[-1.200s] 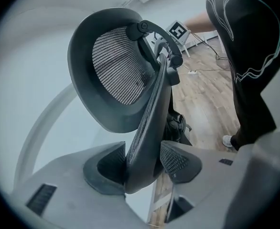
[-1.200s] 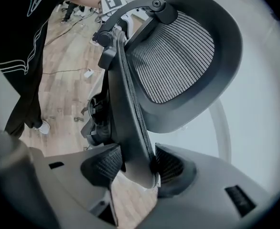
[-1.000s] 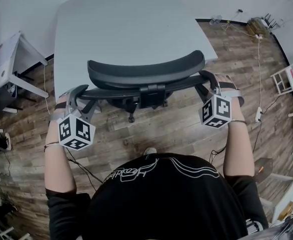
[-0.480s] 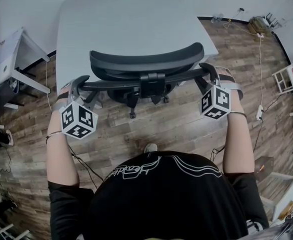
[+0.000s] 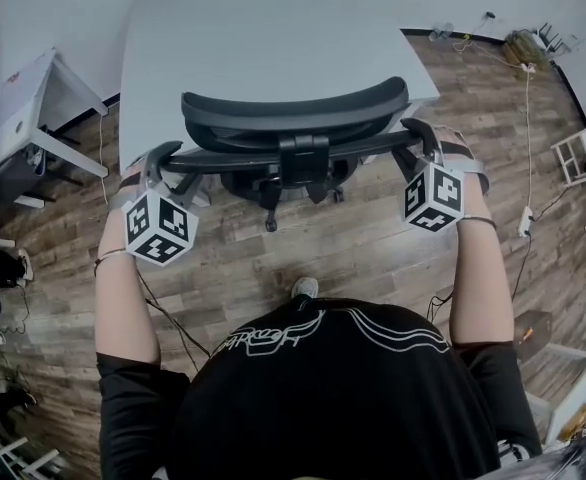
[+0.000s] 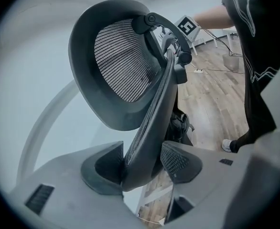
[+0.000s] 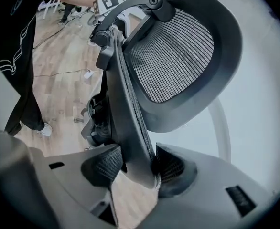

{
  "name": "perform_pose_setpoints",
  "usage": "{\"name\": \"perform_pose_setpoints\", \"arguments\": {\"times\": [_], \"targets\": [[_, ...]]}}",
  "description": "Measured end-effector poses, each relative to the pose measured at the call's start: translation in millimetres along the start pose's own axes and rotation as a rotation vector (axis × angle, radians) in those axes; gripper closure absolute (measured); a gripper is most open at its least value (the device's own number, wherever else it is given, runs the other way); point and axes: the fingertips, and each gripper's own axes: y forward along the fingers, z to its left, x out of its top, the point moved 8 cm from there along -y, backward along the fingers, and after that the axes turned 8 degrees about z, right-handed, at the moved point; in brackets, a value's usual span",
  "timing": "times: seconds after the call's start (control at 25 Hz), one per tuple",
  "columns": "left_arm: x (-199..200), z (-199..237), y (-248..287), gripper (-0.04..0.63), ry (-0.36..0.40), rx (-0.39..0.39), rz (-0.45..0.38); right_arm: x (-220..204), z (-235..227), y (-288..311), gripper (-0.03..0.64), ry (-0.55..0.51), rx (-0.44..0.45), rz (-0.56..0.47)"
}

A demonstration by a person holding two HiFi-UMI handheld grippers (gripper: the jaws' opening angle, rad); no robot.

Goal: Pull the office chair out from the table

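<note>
The left tool (image 6: 142,165) is closed partway on the left rim of the backrest of the office chair (image 5: 295,118), with its pads pressed to the frame. The right tool (image 7: 139,166) clamps the right rim the same way. Over the last second, both grips have held and the office chair has barely shifted. It sits close against the near edge of the surface (image 5: 253,28), so the pull seems hardly begun. The wooden floor (image 5: 353,258) lies behind for rolling it back. No containers are in view.
</note>
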Motion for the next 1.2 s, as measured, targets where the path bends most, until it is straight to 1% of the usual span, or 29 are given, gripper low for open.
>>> {"name": "perform_pose_setpoints", "arguments": {"times": [0.24, 0.48, 0.68, 0.88, 1.2], "targets": [[2, 7, -6, 0.359, -0.012, -0.005, 0.0, 1, -5, -6, 0.393, 0.012, -0.001, -0.018], [-6, -52, -37, 0.357, -0.023, 0.033, -0.009, -17, 46, -45, 0.393, 0.02, -0.036, -0.032], [-7, -67, -53, 0.353, -0.031, 0.031, -0.006, -22, 61, -63, 0.391, 0.037, -0.05, -0.035], [-6, -86, -69, 0.353, -0.031, 0.046, -0.008, -30, 77, -82, 0.39, 0.05, -0.093, -0.049], [-13, -115, -92, 0.35, -0.062, 0.068, 0.011, -34, 106, -113, 0.39, 0.052, -0.098, -0.051]]}}
